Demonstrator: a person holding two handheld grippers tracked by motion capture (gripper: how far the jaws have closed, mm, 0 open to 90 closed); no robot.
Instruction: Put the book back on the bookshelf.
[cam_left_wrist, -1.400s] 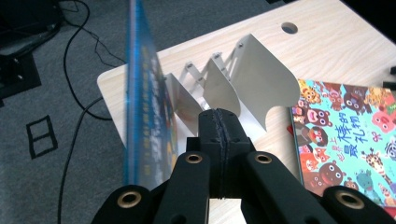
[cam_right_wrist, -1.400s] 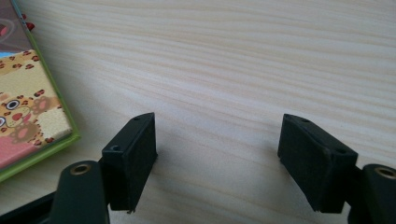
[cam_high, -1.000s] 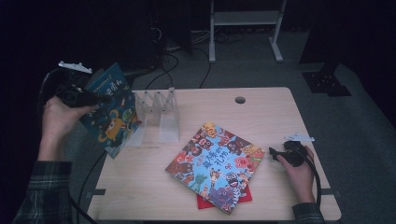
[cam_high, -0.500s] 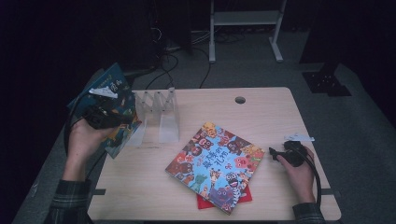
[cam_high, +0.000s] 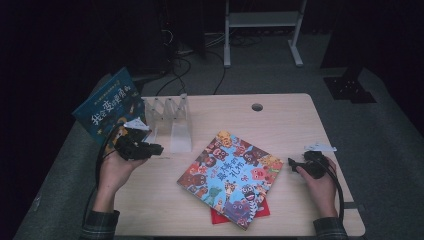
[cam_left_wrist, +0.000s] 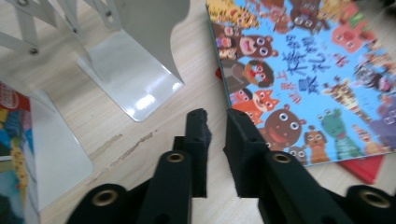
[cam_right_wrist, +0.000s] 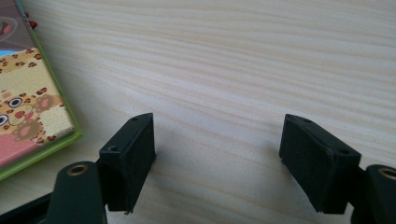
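Two glossy picture books (cam_high: 229, 175), folding white metal rack (cam_high: 172, 122), pale woodgrain table (cam_high: 280, 115)

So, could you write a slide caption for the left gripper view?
Empty left gripper above the table, between the white book stand and the animal picture book.

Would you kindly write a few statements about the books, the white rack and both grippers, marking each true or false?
1. The blue picture book with white characters stands leaning at the left end of the white expanding metal book rack. True.
2. The left gripper clamps that blue book. False: its jaws stand slightly apart with nothing between them, having just been opening.
3. The colourful animal-cover picture book lies flat on the light wooden table. True.
4. A red book lies on top of the animal-cover book. False: it lies underneath, its corner peeking out.
5. The right gripper grips the animal-cover book. False: its jaws are wide open over bare wood.
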